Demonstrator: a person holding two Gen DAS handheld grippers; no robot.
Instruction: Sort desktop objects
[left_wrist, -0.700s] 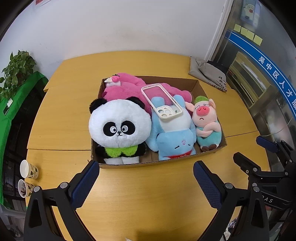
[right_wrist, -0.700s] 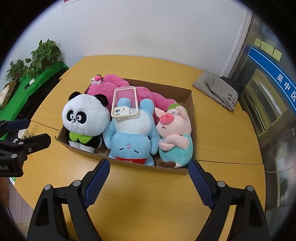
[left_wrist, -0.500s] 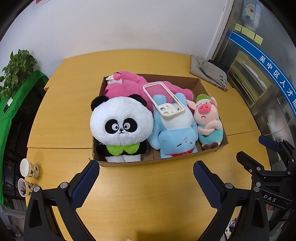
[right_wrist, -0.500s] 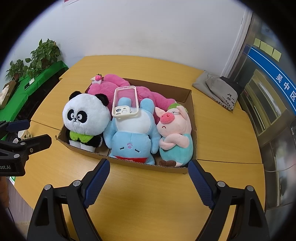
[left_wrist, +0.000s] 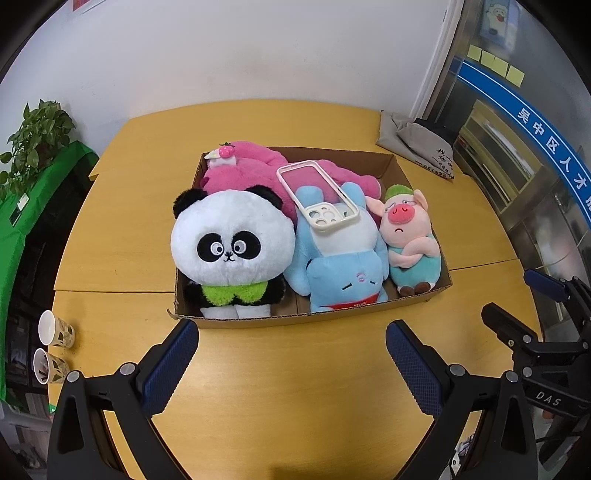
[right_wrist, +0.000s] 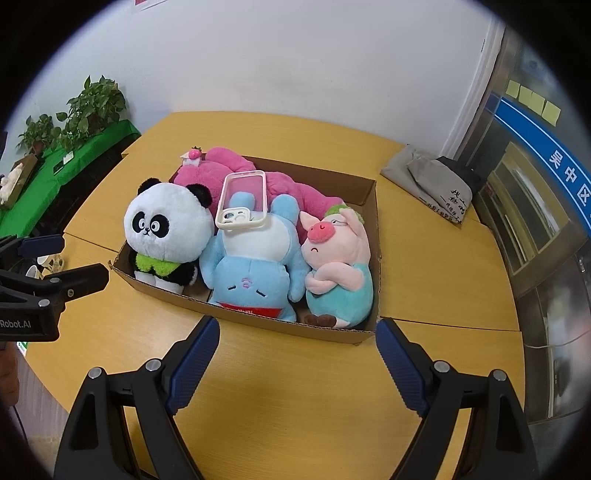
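Both tools, left tool (left_wrist: 288, 347) and right tool (right_wrist: 295, 345), hang wide open and empty at lower frame. The phone case (left_wrist: 318, 197) lies atop the plush toys in the cardboard box (left_wrist: 295, 319), centre frame: light, stiff, slippery (likely); pinch its long edges.

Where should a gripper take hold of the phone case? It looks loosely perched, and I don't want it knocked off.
Probably the far long-side rim of the phone case, pinched across its thin edge from above. It lies tilted on the blue toy, its upper end free against the pink toy, while the panda crowds its left.
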